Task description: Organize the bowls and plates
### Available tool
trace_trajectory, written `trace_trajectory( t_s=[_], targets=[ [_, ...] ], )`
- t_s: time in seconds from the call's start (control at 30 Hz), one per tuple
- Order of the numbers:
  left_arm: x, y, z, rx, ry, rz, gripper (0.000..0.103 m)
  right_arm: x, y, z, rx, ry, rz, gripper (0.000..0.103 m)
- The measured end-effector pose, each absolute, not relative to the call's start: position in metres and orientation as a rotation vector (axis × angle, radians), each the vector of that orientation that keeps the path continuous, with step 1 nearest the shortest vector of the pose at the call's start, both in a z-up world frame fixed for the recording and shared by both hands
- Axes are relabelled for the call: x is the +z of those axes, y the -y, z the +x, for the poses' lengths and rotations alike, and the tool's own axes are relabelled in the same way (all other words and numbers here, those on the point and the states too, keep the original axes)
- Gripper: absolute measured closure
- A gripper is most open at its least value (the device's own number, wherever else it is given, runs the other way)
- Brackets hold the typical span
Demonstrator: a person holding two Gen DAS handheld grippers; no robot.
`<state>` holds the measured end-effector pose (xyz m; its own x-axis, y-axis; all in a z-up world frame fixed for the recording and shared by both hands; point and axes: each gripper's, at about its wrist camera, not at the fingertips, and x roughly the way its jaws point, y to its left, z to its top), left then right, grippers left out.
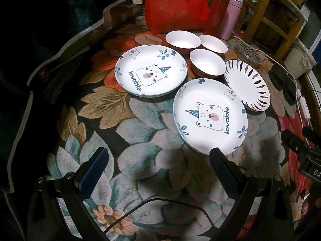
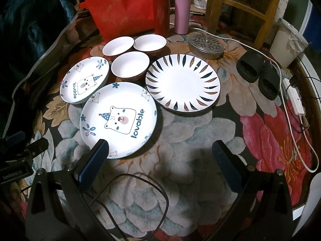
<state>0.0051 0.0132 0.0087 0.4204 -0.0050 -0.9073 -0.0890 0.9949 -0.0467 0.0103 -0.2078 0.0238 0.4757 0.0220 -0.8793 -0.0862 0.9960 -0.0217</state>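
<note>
Two white bear plates marked "lovable" lie on the floral cloth: a near one [image 1: 210, 116] [image 2: 118, 118] and a far one [image 1: 150, 70] [image 2: 85, 80]. A leaf-patterned plate [image 1: 247, 84] [image 2: 182, 82] lies to the right. Three white bowls [image 1: 206, 62] [image 2: 130, 65] sit behind them, apart from each other. My left gripper [image 1: 158, 160] is open and empty, just short of the near bear plate. My right gripper [image 2: 160, 150] is open and empty, its left finger over that plate's near rim.
A red bag [image 2: 120, 10], a red flask [image 2: 161, 12] and a pink flask [image 2: 181, 10] stand at the back. A metal lid [image 2: 206, 45], black slippers [image 2: 258, 74], a power strip [image 2: 295, 98] with cords and a wooden stool [image 2: 240, 6] are at the right.
</note>
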Motion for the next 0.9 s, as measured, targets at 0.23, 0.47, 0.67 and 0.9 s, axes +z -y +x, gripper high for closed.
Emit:
trace_trajectory(
  t_s=[0.23,0.47,0.67,0.9],
  targets=[
    [0.003,-0.016,0.007,0.054,-1.140,-0.103,0.002,0.017,0.210,0.010,0.068,-1.093,-0.059,0.000],
    [-0.023,-0.013,0.017,0.045,-1.134,-0.083,0.002,-0.012,0.213,0.013,0.060,-1.161,-0.034,0.000],
    [-0.051,-0.008,0.048,0.003,-1.150,-0.039,0.007,-0.055,0.224,0.028,0.060,-1.239,0.055,0.001],
    [-0.044,-0.002,0.090,-0.028,-1.147,-0.024,0.011,-0.071,0.260,0.074,0.028,-1.240,0.198,0.002]
  ],
)
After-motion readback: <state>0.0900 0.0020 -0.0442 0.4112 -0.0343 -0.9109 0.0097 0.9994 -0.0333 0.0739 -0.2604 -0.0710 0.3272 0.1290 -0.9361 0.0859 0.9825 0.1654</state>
